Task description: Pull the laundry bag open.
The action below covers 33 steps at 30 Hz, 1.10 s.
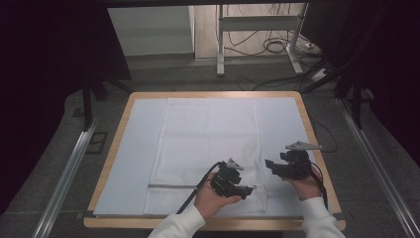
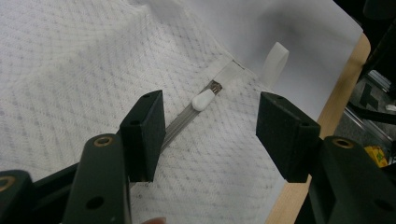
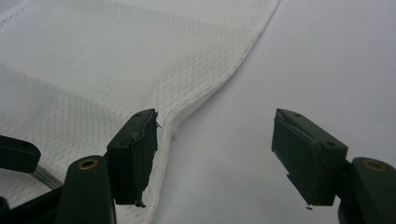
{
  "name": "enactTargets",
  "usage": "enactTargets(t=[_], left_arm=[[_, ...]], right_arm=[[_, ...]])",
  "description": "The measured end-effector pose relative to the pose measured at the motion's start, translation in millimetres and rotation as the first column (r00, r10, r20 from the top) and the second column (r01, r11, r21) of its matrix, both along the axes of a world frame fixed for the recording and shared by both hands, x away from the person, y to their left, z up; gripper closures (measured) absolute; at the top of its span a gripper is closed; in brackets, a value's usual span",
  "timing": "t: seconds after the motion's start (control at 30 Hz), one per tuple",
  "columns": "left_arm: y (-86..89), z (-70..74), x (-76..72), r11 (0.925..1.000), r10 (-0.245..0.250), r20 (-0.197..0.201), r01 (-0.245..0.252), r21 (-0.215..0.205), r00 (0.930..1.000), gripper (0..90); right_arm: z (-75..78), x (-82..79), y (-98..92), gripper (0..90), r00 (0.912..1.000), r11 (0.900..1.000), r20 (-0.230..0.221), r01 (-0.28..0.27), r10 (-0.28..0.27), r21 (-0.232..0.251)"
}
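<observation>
Table [image 1: 317,144] bears mesh bag [image 1: 208,148]; both grippers agape.

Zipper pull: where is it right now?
In the left gripper view the white zipper pull lies on the mesh bag, between the left tool's open jaws.

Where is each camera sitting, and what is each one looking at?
High view: above the person's side of the table, looking forward and down; white sleeves, both hands, left gripper and right gripper show.
Left gripper view: rides the left gripper, looking along its open jaws at the zipper pull on the mesh bag.
Right gripper view: rides the right gripper, jaws open, over the bag's edge.
Shared: all three see the bag.
</observation>
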<state>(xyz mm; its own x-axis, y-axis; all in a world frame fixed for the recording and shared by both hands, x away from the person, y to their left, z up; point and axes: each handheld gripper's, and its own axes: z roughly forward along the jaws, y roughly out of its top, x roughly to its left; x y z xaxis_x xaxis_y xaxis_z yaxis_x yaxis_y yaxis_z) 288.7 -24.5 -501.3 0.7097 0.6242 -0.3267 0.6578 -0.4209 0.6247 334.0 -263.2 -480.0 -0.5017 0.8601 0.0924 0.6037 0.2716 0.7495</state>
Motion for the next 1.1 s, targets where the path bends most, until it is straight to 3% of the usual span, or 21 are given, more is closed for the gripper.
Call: enactTargets(t=[0.43,1.1], left_arm=[[-9.7,-8.6,4.8,0.9997,-0.018,-0.06,0.017,-0.017,0.998,45.4],[-17.7,-16.7,11.1,0.9992,-0.03,-0.107,0.027,-0.03,0.9938,47.6]], right_arm=[[0.1,-0.1,-0.2,31.2,1.0,1.0,0.004,0.002,-0.002,-0.004],[4.0,0.0,-6.9,31.2,0.9997,1.0,0.015,0.02,-0.02,0.007]])
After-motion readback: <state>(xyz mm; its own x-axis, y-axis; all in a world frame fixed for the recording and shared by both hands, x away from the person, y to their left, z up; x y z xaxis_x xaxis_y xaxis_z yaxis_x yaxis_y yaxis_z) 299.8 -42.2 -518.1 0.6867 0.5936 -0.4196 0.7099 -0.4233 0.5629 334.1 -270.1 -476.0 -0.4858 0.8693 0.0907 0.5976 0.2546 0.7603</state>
